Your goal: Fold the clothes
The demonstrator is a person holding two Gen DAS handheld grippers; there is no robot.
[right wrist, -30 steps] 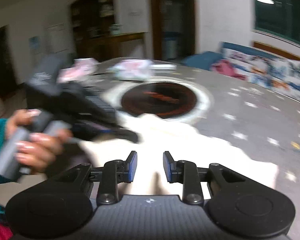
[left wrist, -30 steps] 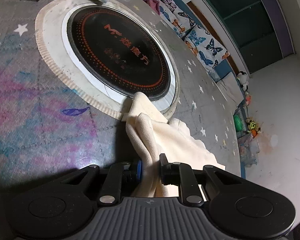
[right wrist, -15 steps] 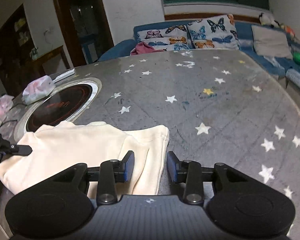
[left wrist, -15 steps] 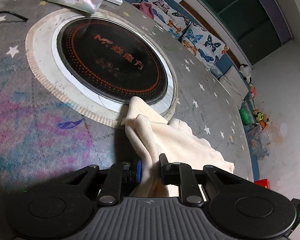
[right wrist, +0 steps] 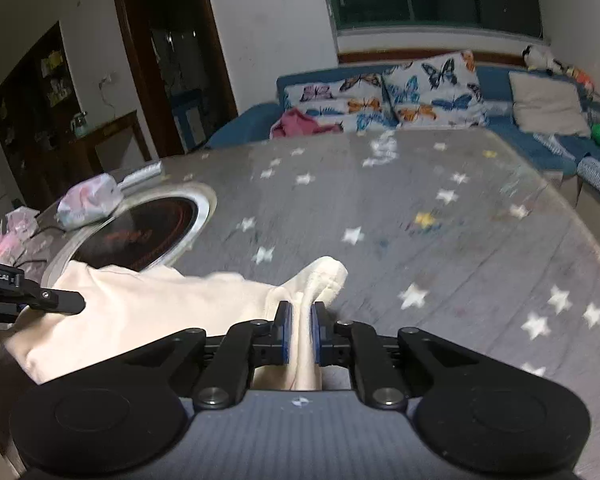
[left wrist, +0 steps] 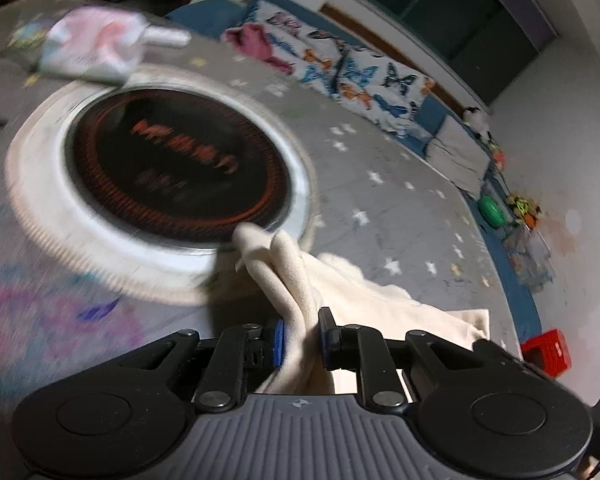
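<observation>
A cream garment (left wrist: 364, 300) lies on the grey star-print table, one end reaching the rim of the round black cooktop (left wrist: 172, 164). My left gripper (left wrist: 300, 338) is shut on a bunched edge of it, and the cloth rises in folds between the fingers. In the right wrist view the same cream garment (right wrist: 148, 312) stretches to the left. My right gripper (right wrist: 300, 332) is shut on its other end, with a corner poking up past the pads. The left gripper's finger (right wrist: 56, 300) shows at the left edge, on the cloth.
A pink-and-white soft pack (left wrist: 96, 48) and a silver remote (left wrist: 168, 36) lie beyond the cooktop. The grey star-print tablecloth (right wrist: 440, 240) stretches bare to the right. A blue sofa with butterfly cushions (right wrist: 420, 92) stands behind the table. A red crate (left wrist: 548, 352) sits on the floor.
My right gripper has shut on the garment's right end, which was between open fingers half a second ago. Both views are blurred by motion, and the left gripper keeps its hold on the cloth.
</observation>
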